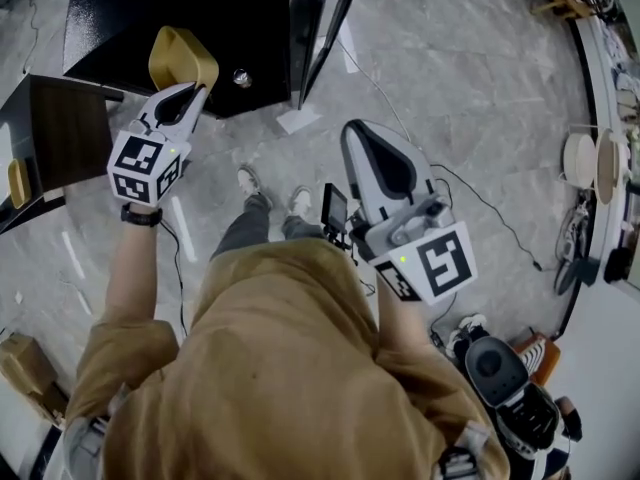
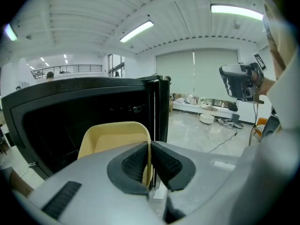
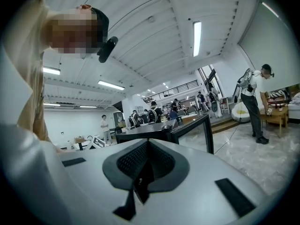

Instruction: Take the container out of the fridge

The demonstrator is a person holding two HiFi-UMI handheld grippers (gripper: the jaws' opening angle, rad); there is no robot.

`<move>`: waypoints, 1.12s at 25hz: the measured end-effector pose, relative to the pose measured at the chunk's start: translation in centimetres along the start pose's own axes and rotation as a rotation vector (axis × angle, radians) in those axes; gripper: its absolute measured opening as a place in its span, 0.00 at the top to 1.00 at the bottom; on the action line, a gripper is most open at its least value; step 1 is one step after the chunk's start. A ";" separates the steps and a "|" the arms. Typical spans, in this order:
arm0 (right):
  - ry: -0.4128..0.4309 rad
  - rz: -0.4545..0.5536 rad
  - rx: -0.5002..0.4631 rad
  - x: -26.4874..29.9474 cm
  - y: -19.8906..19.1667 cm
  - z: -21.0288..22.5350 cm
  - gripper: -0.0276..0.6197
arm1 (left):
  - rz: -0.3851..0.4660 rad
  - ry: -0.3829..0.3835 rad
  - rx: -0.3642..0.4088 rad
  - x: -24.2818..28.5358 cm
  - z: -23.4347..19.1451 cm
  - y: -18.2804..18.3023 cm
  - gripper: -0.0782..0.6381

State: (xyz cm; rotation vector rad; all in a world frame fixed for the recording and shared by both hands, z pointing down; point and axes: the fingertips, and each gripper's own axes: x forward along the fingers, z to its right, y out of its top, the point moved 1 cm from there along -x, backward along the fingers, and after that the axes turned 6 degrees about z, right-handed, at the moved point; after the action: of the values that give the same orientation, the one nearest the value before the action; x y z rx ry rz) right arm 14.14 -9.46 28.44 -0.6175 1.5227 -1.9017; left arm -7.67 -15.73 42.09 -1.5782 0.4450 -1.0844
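The container [image 1: 183, 56] is a pale yellow tub with rounded corners. My left gripper [image 1: 194, 94] is shut on its rim and holds it in the air in front of the black fridge [image 1: 150, 13]. In the left gripper view the pads pinch the thin wall of the container [image 2: 115, 137], with the dark fridge [image 2: 70, 107] opening just behind it. The fridge door [image 1: 325, 23] stands open on the right. My right gripper [image 1: 352, 130] hangs lower, near the person's waist, its jaws shut with nothing between them [image 3: 147, 146].
A dark wooden piece of furniture [image 1: 60, 133] stands at the left. A white sheet [image 1: 297, 118] and cables [image 1: 480, 208] lie on the marble floor. Bags and gear [image 1: 505, 378] sit at the lower right. Other people [image 3: 255, 102] stand farther off.
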 end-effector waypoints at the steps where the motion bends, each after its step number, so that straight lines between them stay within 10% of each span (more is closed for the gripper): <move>1: 0.005 0.002 -0.003 -0.1 0.1 -0.2 0.95 | 0.007 0.004 -0.001 -0.4 0.1 0.2 0.87; 28: 0.078 0.078 -0.068 -0.6 3.5 -3.5 0.95 | 0.169 0.068 -0.088 -7.7 2.5 4.5 0.87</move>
State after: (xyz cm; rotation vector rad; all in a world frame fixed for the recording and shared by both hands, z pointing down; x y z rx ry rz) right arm 12.76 -7.16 24.27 -0.5114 1.6424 -1.8411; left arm -8.38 -9.89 34.95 -1.5534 0.6674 -1.0020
